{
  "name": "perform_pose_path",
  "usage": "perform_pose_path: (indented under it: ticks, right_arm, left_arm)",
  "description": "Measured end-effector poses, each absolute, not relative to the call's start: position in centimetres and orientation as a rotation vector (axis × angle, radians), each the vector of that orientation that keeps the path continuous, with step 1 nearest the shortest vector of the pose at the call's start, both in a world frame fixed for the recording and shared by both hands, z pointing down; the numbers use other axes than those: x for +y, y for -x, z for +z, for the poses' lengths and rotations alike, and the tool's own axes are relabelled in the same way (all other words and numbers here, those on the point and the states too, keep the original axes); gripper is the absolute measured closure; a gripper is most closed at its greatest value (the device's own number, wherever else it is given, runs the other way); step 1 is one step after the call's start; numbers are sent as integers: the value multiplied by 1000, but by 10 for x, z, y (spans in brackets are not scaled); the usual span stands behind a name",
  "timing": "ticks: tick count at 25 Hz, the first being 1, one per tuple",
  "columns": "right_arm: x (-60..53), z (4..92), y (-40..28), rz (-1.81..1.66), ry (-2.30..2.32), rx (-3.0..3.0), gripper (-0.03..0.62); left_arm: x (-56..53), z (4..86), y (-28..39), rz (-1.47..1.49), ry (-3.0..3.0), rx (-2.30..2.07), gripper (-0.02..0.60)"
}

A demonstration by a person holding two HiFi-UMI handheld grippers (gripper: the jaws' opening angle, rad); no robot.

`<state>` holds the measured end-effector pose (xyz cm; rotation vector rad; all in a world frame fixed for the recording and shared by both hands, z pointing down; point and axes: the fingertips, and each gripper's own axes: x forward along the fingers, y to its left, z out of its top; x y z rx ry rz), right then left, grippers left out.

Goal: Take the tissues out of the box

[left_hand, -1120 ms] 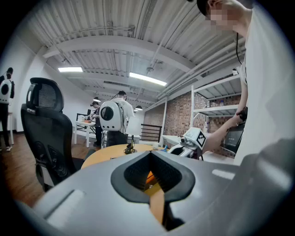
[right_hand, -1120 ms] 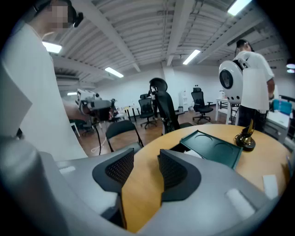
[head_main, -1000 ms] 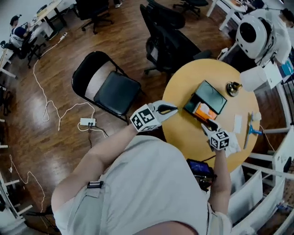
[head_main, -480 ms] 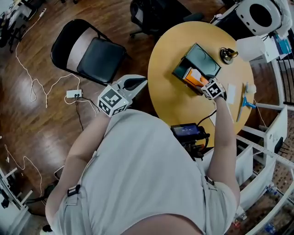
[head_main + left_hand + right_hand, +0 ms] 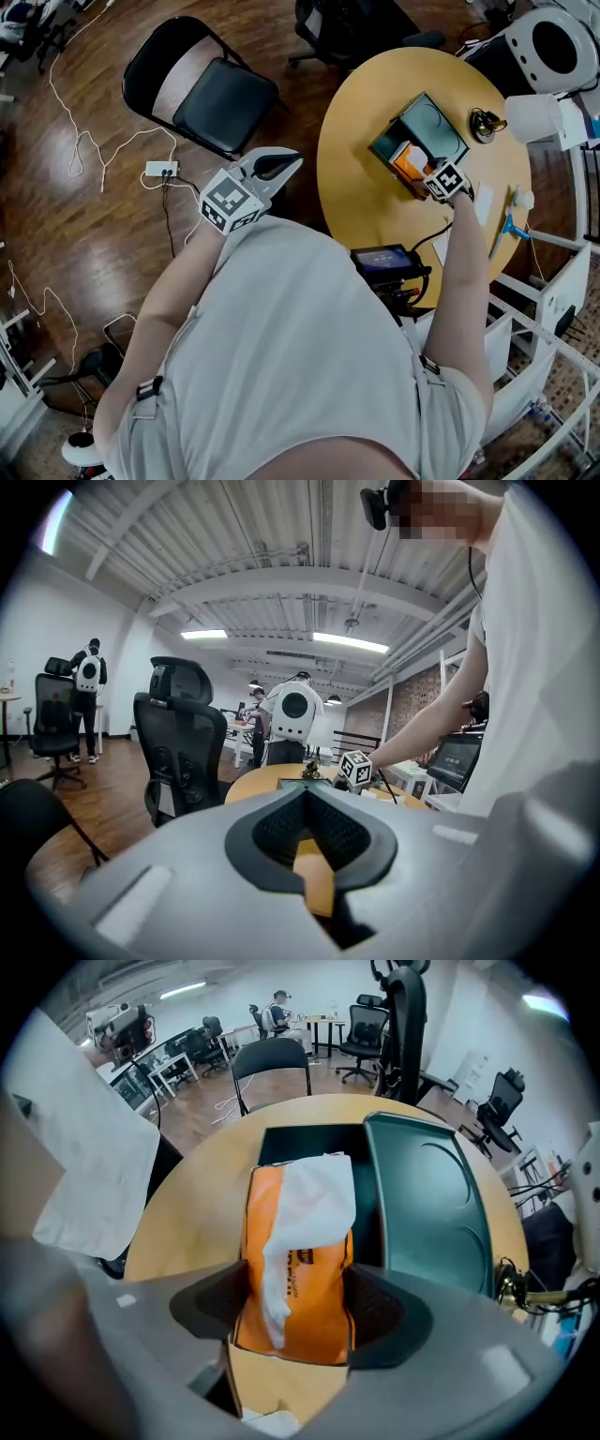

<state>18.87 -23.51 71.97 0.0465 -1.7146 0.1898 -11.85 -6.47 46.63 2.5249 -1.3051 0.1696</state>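
A dark green box (image 5: 427,122) lies with its lid (image 5: 422,1204) swung open on the round wooden table (image 5: 361,187). An orange tissue pack (image 5: 305,1307) stands in it, with a white tissue (image 5: 314,1194) sticking out of its top. My right gripper (image 5: 300,1312) straddles the pack's near end; its jaws are opening and the pack sits between the pads. In the head view this right gripper (image 5: 427,174) reaches the pack (image 5: 407,157) from the near side. My left gripper (image 5: 279,166) hangs off the table's left edge, fingertips together, holding nothing.
A small brass bell (image 5: 483,122) stands beside the box. White sheets (image 5: 483,202) and a blue-handled tool (image 5: 511,225) lie at the table's right. A black device (image 5: 384,262) with a cable sits at the near edge. A folding chair (image 5: 211,94) and a white robot (image 5: 553,42) stand nearby.
My right gripper has gone from the table's near side up to the box and now spans the orange pack. The left gripper has drawn back off the table's edge.
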Motion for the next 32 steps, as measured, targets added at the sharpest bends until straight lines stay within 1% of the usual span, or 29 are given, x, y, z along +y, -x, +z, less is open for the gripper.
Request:
perform_pose_path:
  ticks: [2, 4, 7, 10, 12, 14, 17, 21, 26, 32]
  right_arm:
    - [-233, 710, -187, 185, -60, -1727, 303]
    - [-232, 698, -187, 155, -75, -1732, 320]
    - [-234, 678, -179, 68, -83, -1751, 324]
    - [-228, 642, -154, -51, -111, -1802, 324]
    - [-197, 611, -134, -91, -119, -1868, 323]
    - [-163, 601, -129, -56, -92, -1900, 322]
    - [-124, 609, -132, 6, -41, -1917, 322]
    - [-93, 649, -136, 79, -22, -1886, 322]
    - [-84, 703, -148, 197, -98, -1825, 318]
    - [-78, 722, -149, 178, -113, -1805, 301]
  left_arm:
    - [-64, 465, 120, 168, -2528, -1291, 581]
    - [-68, 464, 115, 166, -2545, -1258, 581]
    - [-76, 466, 104, 158, -2583, -1201, 581]
    - [-76, 467, 96, 142, -2640, -1145, 581]
    - [-65, 466, 88, 129, -2680, -1085, 581]
    - [-63, 466, 78, 124, -2711, -1041, 581]
    - [-68, 468, 59, 121, -2742, -983, 581]
    - [-70, 476, 45, 136, -2752, -930, 581]
    - [-65, 479, 44, 169, -2745, -916, 581]
    - [-55, 479, 49, 189, -2735, -943, 581]
